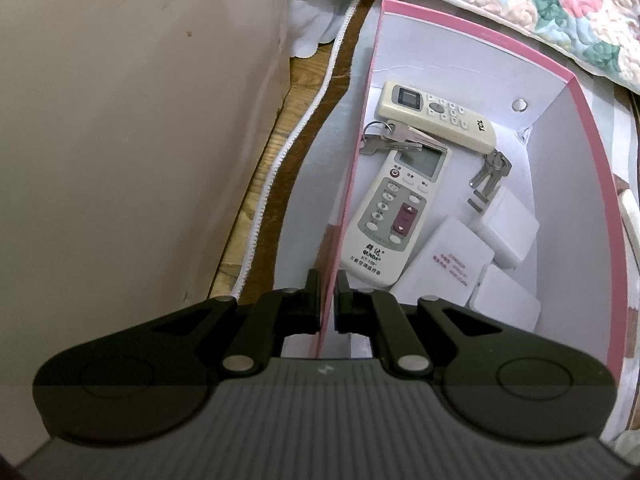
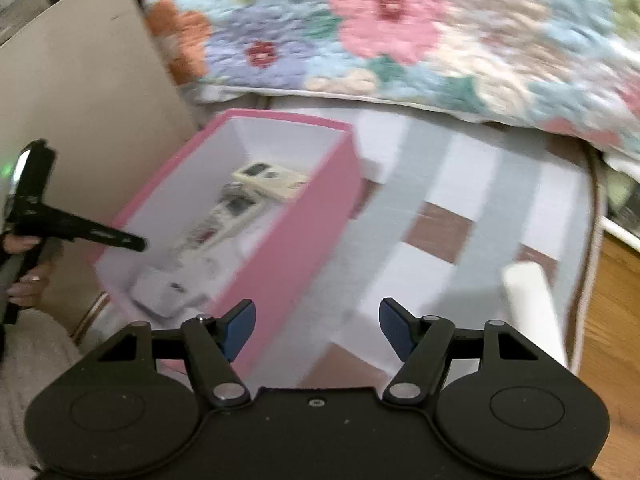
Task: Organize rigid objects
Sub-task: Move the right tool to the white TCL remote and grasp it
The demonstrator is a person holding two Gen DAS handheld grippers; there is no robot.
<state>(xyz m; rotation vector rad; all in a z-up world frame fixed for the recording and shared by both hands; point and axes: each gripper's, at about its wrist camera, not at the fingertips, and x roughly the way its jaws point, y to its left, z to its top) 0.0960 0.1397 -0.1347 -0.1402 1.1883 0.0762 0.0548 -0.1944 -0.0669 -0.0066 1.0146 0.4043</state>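
Note:
A pink box [image 1: 552, 65] with white inner walls holds two remote controls, one cream [image 1: 438, 115] and one white [image 1: 394, 212], two bunches of keys [image 1: 394, 138], and several white chargers [image 1: 450, 264]. My left gripper [image 1: 329, 280] is shut on the box's left wall, one finger on each side of it. In the right wrist view, blurred, the box [image 2: 296, 232] stands at left with the left gripper [image 2: 136, 243] at its near corner. My right gripper [image 2: 317, 328] is open and empty, above the cloth beside the box.
A checked grey, white and brown cloth [image 2: 460, 200] covers the surface. A flowered quilt [image 2: 400, 28] lies behind. A beige panel [image 1: 132, 120] stands at left. A white object [image 2: 534, 304] lies on the cloth at right. A wooden floor [image 2: 612, 320] shows at far right.

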